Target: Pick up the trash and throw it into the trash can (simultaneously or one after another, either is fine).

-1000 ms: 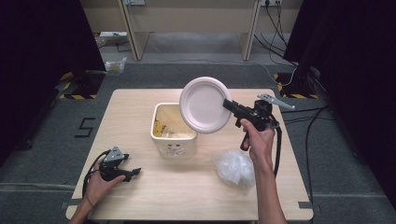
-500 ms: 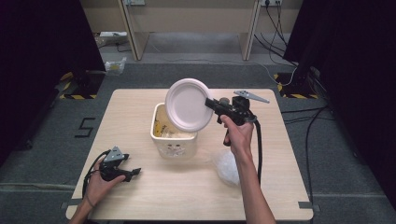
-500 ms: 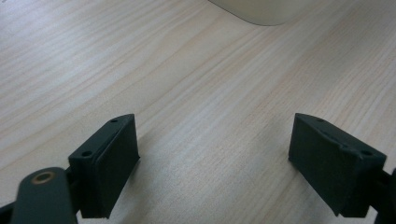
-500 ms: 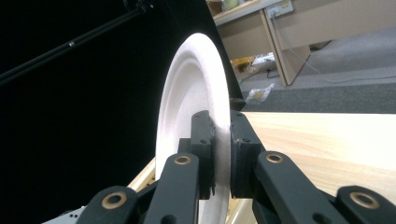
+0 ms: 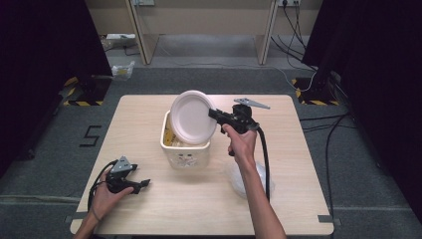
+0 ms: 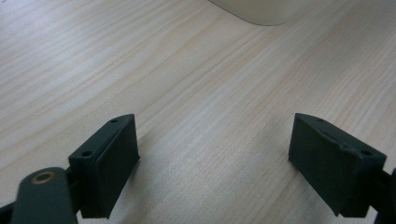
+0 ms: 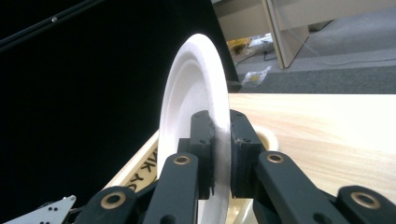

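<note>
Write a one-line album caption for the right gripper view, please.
The right gripper pinches the rim of a white plate held on edge above a cream bin on the wooden table.

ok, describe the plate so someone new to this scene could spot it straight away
Start at the light wooden table and find the cream bin near its middle. Tilted on edge above the bin's opening is the white round plate, its rim pinched in the right gripper. It is the one thing held off the table, unlike the crumpled clear plastic lying nearer the person.
</note>
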The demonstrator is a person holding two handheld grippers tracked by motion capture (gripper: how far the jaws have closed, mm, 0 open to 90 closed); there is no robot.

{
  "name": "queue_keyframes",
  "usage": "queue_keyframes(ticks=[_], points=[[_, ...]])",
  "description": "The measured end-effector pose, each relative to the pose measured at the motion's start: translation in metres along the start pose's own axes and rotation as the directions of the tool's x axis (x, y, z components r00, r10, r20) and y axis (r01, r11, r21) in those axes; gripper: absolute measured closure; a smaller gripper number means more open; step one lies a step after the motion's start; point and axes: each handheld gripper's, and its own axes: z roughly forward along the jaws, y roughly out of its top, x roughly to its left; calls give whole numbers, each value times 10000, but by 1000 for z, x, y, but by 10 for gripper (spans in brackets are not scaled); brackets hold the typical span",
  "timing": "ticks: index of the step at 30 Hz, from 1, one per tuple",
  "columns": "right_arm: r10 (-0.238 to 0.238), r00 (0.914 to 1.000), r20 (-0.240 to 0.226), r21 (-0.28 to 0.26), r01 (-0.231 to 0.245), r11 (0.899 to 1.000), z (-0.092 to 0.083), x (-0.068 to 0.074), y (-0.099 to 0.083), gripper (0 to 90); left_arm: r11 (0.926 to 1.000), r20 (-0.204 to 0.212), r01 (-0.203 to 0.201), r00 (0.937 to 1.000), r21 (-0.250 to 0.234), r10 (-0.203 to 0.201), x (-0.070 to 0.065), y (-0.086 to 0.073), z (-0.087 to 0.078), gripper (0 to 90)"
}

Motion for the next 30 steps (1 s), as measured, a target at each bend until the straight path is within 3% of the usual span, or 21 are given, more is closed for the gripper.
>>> queue_keyframes(ticks=[11, 27, 30], points=[[-41, 9999, 112, 138, 39, 9999, 3, 1, -1, 710, 10000, 15, -7, 10000, 9, 7, 0, 0, 0, 151], [-632, 9954, 724, 382, 605, 9974, -27, -10, -2, 570, 10000, 13, 15, 10000, 7, -15, 0, 0, 0, 149], [-911, 9913, 953, 454, 871, 9952, -34, -11, -2, 545, 10000, 14, 16, 10000, 5, -16, 0, 0, 0, 149]])
